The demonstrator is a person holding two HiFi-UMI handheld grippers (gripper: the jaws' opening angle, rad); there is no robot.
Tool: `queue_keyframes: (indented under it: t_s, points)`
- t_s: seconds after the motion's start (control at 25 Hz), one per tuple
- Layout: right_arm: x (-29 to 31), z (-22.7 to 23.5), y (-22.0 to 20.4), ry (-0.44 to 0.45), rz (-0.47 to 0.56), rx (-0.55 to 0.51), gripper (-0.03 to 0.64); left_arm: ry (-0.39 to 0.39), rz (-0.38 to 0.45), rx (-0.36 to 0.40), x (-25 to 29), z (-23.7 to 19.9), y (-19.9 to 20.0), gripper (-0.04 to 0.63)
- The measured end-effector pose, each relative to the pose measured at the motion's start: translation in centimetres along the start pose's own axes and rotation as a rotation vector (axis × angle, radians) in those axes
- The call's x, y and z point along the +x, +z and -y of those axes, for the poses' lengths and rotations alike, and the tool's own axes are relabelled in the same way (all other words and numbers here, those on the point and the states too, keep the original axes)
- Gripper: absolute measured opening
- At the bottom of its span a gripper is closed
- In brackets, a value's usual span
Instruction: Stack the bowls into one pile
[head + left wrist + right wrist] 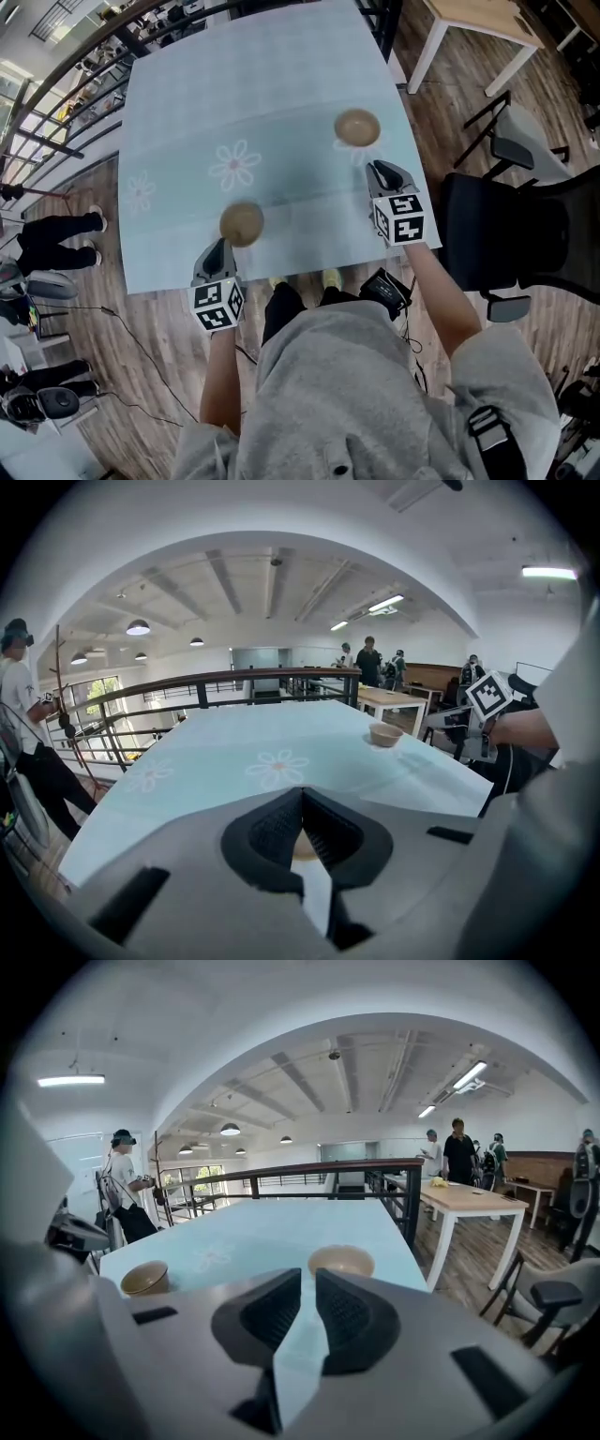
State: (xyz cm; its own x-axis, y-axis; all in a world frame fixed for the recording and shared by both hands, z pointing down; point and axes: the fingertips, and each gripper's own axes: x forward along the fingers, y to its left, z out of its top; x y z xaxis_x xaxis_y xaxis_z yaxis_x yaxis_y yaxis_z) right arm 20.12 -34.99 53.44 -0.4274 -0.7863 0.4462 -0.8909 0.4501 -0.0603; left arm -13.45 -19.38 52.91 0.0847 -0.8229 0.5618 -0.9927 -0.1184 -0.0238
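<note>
Over the surface (281, 94), the left hand-held gripper (218, 249) is clamping the near bowl (242, 223) by its rim; the far bowl (357, 127) is lying at two o'clock.

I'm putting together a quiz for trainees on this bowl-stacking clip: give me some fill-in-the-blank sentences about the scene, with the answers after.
1. Counting the near bowl and the far bowl, the tablecloth carries ___ bowls.
2. The left gripper is ___ on the near bowl's rim.
3. The right gripper, pointed at the far bowl, is ___, with nothing between its jaws.
4. The tablecloth's print shows ___.
Missing words: two; shut; open; flowers.
</note>
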Motion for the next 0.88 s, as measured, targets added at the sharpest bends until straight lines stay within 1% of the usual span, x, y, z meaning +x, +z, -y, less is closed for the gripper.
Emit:
queue_keyframes:
  t_s: [0.16, 0.24, 0.44, 0.52, 0.76, 0.88]
  points:
    - [2.4, 1.2, -0.2, -0.023, -0.029, 0.028, 0.042, 0.022, -0.013, -0.031, -0.7, -1.2, -0.8, 0.020]
    - [3.5, 1.8, -0.5, -0.035, -0.043, 0.072, 0.117, 0.033, -0.018, -0.043, -0.9, -1.6, -1.1, 0.020]
    - [5.8, 4.8, -1.6, -0.162, -0.074, 0.167, 0.118, 0.051, -0.036, -0.054, -1.3, -2.2, -1.7, 0.020]
    - [6.6, 5.5, -1.9, -0.196, -0.083, 0.217, 0.118, 0.057, -0.042, -0.057, -1.4, -2.5, -1.7, 0.020]
    - [8.5, 6.9, -3.6, -0.240, -0.109, 0.383, 0.118, 0.076, -0.058, -0.076, -1.8, -3.1, -2.4, 0.020]
    - [8.8, 7.3, -3.9, -0.257, -0.119, 0.446, 0.118, 0.076, -0.061, -0.082, -2.0, -3.3, -2.7, 0.020]
